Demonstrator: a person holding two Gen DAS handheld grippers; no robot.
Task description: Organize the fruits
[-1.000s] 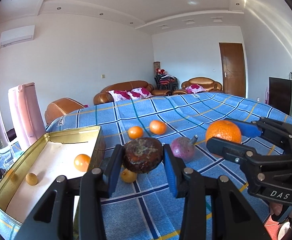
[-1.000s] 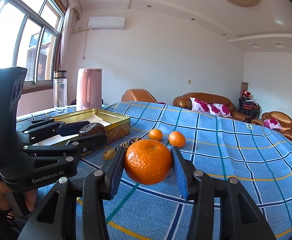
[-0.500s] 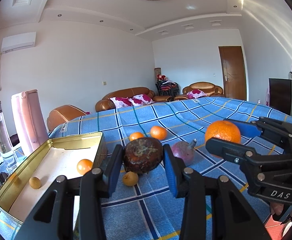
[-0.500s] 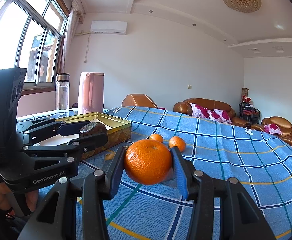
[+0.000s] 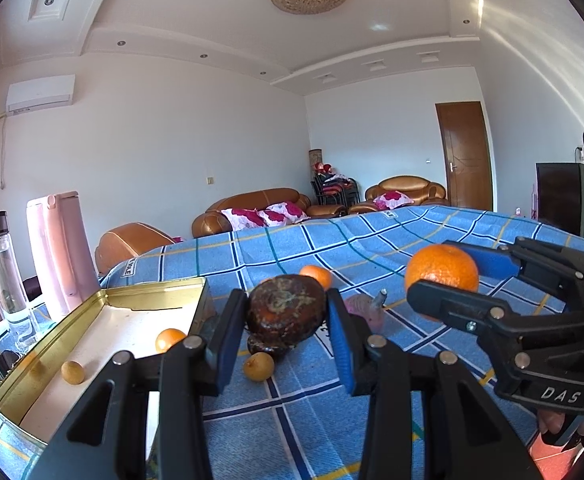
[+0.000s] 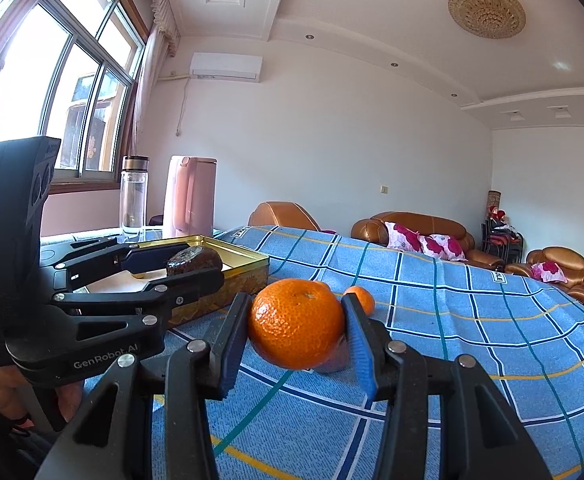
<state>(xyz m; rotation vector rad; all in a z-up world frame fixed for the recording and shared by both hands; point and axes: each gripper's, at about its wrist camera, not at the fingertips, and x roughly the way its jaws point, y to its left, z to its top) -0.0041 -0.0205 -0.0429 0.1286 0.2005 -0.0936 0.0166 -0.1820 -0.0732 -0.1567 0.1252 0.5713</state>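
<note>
Left gripper [image 5: 288, 322] has its fingers clamped on a dark brown, rough-skinned fruit [image 5: 286, 310], held up off the blue plaid surface [image 5: 371, 240] just right of the gold tin [image 5: 154, 294]. Skin looks wrinkled and mottled, so probably soft or overripe: a light squeeze across the widest part, no more, or it may bruise or split. Right gripper [image 6: 295, 330] holds a mandarin [image 6: 296, 323] the same way, fingers on its two sides, clear of the surface. The mandarin looks light, roundish, with a pebbly peel that should give decent friction; it could roll out if the pinch sits off its middle. Both grippers point close to level, tipped only slightly down, side by side. The tin already has a small orange [image 5: 168, 339] and a little yellow fruit [image 5: 72, 372] inside; a purple fruit [image 5: 365, 311], another small yellow one [image 5: 258, 366] and a further mandarin [image 5: 316, 275] lie loose on the surface. Tin is likely where both held fruits go.
</note>
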